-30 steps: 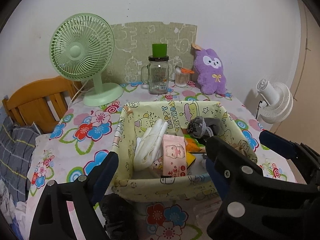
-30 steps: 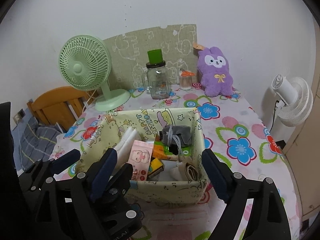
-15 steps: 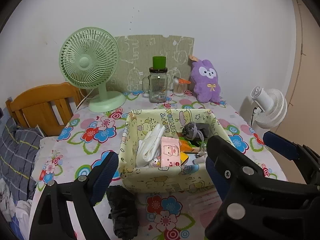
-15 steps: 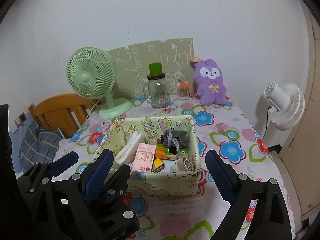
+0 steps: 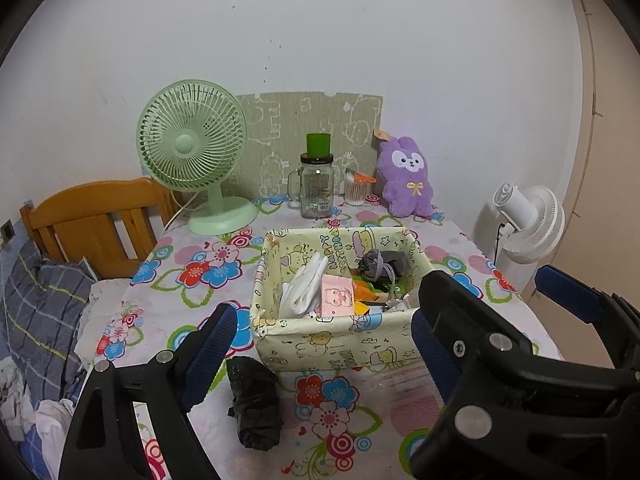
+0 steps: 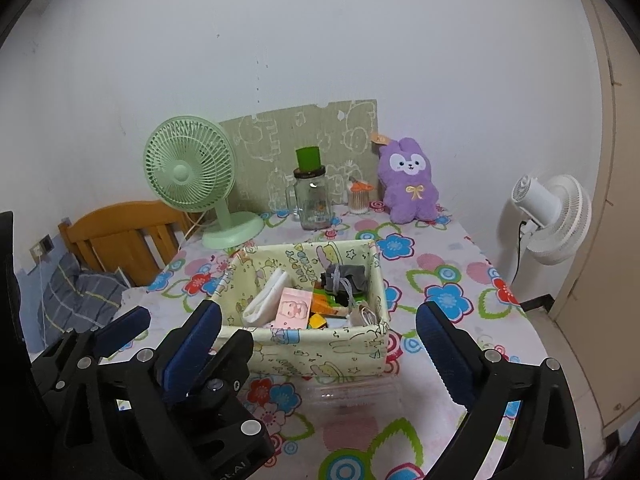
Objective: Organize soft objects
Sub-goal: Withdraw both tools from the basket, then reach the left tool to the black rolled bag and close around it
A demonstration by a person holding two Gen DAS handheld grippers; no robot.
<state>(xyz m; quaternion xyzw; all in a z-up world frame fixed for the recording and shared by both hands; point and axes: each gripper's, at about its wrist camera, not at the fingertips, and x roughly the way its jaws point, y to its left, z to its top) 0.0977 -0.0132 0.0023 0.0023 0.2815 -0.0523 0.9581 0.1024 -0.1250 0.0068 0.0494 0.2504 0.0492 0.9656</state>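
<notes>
One fabric basket (image 5: 336,344) holds a grey pouch (image 5: 382,264).

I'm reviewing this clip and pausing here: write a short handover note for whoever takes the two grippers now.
Left gripper: open, nothing between its fingers.
Right gripper: jaws have just been opening, nothing between them.
Fabric basket sits mid-table and already holds a white folded cloth, a pink tissue pack and a grey drawstring pouch, among other items.
Left: a black bundle lies on the tablecloth in front of the basket, and the purple plush stands at the wall. Probably take the black bundle next.
</notes>
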